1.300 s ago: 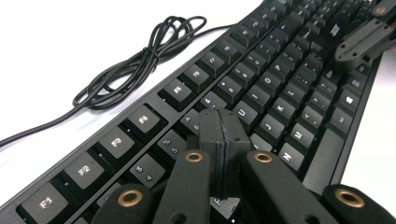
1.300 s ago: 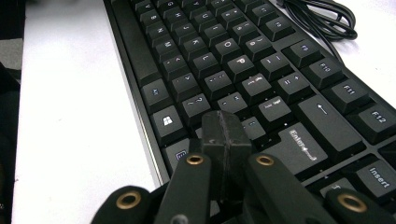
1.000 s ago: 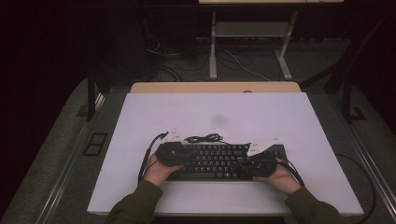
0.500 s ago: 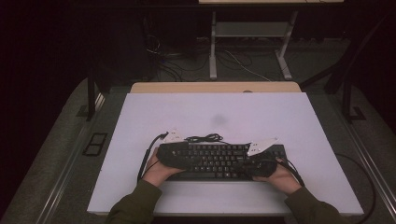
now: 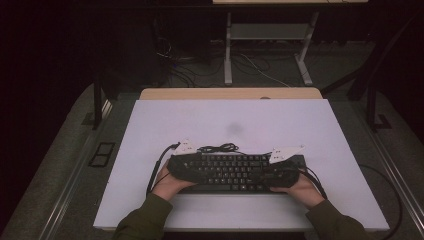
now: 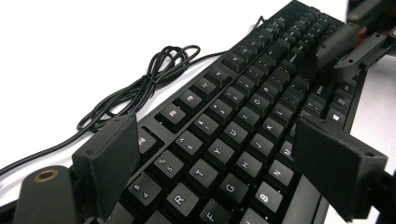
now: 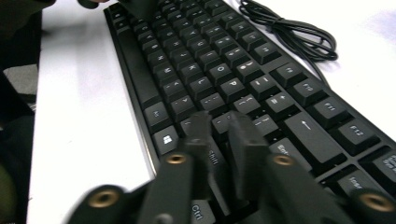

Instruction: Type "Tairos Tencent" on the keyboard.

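A black keyboard (image 5: 235,172) lies across the near middle of the white table (image 5: 230,120), its coiled cable (image 5: 220,148) just behind it. My left gripper (image 5: 182,161) is at the keyboard's left end. In the left gripper view it (image 6: 219,163) stands wide open above the letter keys (image 6: 219,154), one jaw over the back edge and one over the front edge. My right gripper (image 5: 280,167) is at the right end. In the right gripper view it (image 7: 220,126) has its jaws drawn together with nothing between, tips over the keys (image 7: 210,100) near Shift and Enter.
A wooden strip (image 5: 230,93) runs along the table's far edge, and beyond it stand desk legs (image 5: 228,50) and floor cables (image 5: 175,62). Bare white table surface lies behind the keyboard and to both sides. The person's sleeves (image 5: 142,220) come in at the front edge.
Almost nothing has changed. The left hand and its gripper have edged slightly right along the keyboard; keyboard and right gripper hold their place.
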`<state>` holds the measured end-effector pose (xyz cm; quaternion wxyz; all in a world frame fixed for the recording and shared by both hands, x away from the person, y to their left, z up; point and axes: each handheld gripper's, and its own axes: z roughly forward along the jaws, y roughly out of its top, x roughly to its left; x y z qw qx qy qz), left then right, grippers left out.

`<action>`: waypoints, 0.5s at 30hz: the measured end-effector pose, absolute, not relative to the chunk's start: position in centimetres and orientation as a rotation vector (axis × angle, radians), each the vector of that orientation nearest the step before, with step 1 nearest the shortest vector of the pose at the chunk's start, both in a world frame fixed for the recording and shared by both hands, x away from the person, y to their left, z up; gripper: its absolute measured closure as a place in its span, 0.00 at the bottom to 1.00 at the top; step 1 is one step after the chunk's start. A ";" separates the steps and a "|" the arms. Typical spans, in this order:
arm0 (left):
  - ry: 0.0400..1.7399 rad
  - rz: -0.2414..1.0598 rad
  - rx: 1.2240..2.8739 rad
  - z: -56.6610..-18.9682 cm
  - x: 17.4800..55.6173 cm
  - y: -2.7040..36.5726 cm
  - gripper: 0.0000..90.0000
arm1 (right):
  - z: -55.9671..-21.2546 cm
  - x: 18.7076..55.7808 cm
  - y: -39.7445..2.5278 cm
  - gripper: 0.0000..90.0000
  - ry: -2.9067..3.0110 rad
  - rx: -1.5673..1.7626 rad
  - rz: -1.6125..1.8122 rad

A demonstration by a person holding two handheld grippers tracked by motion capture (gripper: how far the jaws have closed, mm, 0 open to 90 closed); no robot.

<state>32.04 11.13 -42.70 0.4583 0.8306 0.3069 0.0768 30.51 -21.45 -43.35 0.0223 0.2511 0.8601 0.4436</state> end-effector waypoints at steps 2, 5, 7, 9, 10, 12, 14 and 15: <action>0.756 0.188 2.040 -42.7 32.0 11.2 0.16 | -43.3 30.6 -21.5 0.71 2.651 0.789 1.380; 0.755 0.189 2.036 -42.8 31.9 11.2 0.16 | -43.3 30.7 -21.6 0.55 2.626 0.823 1.390; 0.748 0.188 2.034 -42.7 31.8 11.3 0.16 | -43.2 30.7 -21.6 0.47 2.603 0.839 1.386; 0.744 0.190 2.033 -42.7 31.8 11.4 0.16 | -43.2 30.8 -21.6 0.42 2.588 0.852 1.384; 0.749 0.190 2.027 -42.8 31.7 11.4 0.16 | -43.2 30.8 -21.7 0.40 2.579 0.857 1.384; 0.748 0.192 2.025 -42.8 31.8 11.5 0.16 | -43.1 30.8 -21.7 0.39 2.567 0.865 1.393; 0.752 0.192 2.026 -42.8 31.7 11.5 0.16 | -43.1 30.9 -21.8 0.39 2.553 0.874 1.407; 0.752 0.192 2.028 -42.8 31.7 11.6 0.16 | -43.0 30.9 -21.8 0.38 2.553 0.874 1.405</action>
